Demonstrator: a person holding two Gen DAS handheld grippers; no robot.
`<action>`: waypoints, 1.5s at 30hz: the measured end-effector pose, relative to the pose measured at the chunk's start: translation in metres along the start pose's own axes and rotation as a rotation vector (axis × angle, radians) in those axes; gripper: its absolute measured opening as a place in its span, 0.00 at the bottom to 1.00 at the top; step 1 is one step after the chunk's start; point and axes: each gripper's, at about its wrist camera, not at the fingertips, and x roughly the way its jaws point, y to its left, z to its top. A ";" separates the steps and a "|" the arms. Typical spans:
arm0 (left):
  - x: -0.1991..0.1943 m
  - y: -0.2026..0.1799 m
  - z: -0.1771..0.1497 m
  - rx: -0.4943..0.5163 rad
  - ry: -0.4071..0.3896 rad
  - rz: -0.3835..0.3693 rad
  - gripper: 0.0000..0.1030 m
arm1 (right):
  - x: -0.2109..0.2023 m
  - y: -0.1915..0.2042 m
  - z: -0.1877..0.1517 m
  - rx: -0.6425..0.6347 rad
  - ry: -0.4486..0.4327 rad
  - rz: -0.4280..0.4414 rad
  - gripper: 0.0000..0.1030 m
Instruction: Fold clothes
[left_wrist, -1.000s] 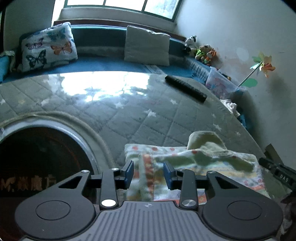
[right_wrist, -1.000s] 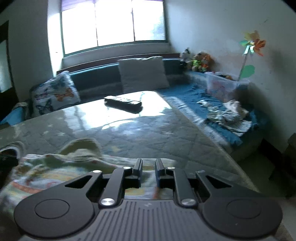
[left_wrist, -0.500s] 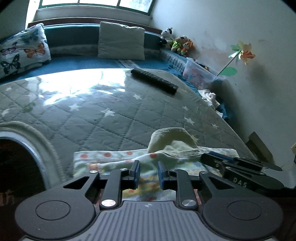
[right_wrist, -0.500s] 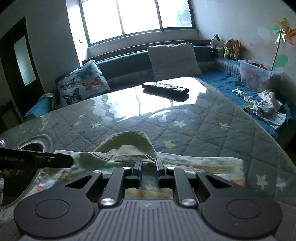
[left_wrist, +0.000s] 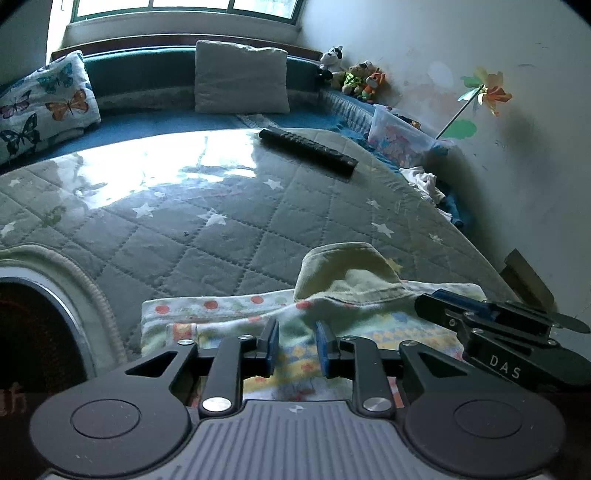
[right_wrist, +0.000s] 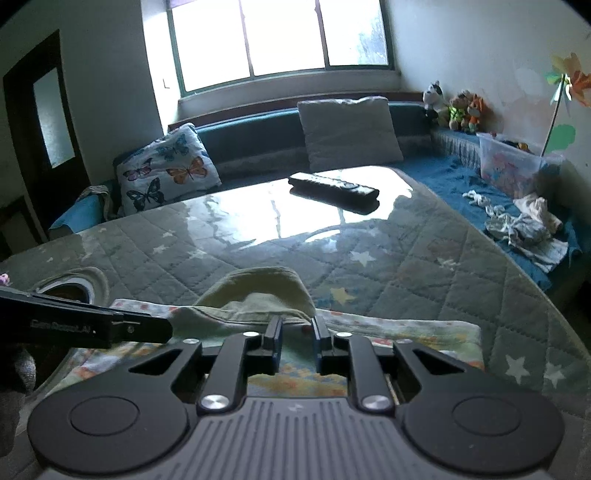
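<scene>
Garment, patterned and partly folded, lay on the quilted table at its near edge. Left gripper and right gripper hovered over it, both released. Best bet: pinch the six-o'clock hem evenly, then carry it toward twelve.

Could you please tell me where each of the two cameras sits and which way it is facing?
Left wrist: mounted behind the left tongs, looking over the pastel patterned folded garment towards the window seat; the right tongs show at its right.
Right wrist: mounted behind the right tongs, facing the window across the grey quilted star-print table cover; the left tongs enter from the left.
Shared: the garment, black remote control and butterfly-print cushion.
</scene>
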 end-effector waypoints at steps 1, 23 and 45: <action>-0.004 -0.001 -0.002 0.005 -0.004 0.004 0.40 | -0.003 0.002 -0.001 -0.005 -0.003 0.001 0.34; -0.085 -0.007 -0.060 0.052 -0.129 0.067 0.92 | -0.069 0.044 -0.054 -0.060 -0.027 0.010 0.84; -0.151 0.002 -0.129 0.059 -0.243 0.105 1.00 | -0.128 0.079 -0.097 -0.079 -0.129 -0.107 1.00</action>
